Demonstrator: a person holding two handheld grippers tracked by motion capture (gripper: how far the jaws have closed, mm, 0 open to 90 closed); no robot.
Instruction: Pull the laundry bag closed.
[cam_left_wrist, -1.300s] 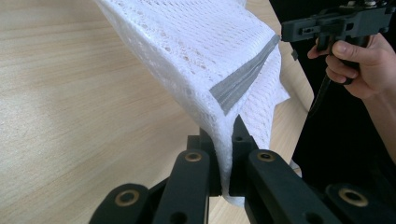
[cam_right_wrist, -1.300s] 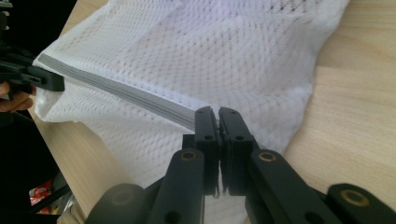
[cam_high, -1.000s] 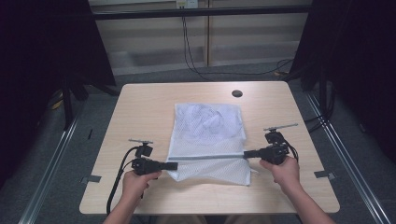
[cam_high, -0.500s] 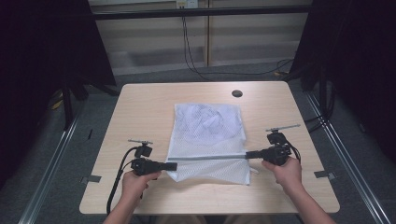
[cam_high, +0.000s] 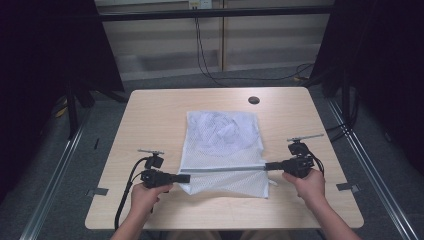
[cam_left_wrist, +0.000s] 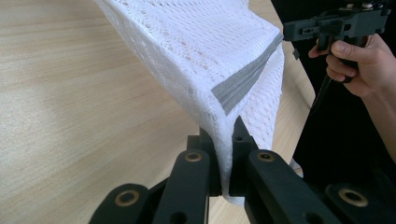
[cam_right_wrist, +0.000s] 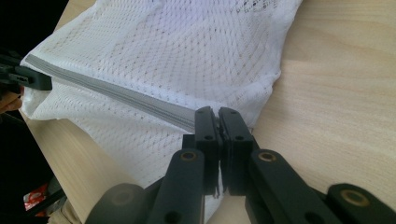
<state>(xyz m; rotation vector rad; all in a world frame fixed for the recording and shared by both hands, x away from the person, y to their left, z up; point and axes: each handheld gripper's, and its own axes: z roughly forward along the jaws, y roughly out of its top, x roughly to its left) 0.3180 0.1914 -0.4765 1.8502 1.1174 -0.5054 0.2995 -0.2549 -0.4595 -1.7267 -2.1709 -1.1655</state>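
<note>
From the high view we see the white mesh bag (cam_high: 223, 150) lying in the middle of the tabletop (cam_high: 150, 115), its lower part reaching toward the near edge; the grey band (cam_high: 222, 169) across it is pulled into a straight line between the left tongs (cam_high: 184, 177) and the right tongs (cam_high: 268, 166); each is held in one hand, near the bag's two sides. We judge that, if the hands draw farther apart, the thin net could tear at the band, or one end could slip out.

In the left gripper view the left tongs (cam_left_wrist: 224, 154) are closed on a folded corner of the mesh bag (cam_left_wrist: 205, 51), lifted above the wood; only a small bite of cloth sits between the jaws, so a sudden pull may free it; the right hand (cam_left_wrist: 359, 60) appears farther off.

In the right gripper view the right tongs (cam_right_wrist: 218, 122) are pressed together on the end of the grey band (cam_right_wrist: 116, 95); the mesh bag (cam_right_wrist: 177, 51) spreads on the tabletop behind; uneven lifting here could drag the far part across the tabletop.
</note>
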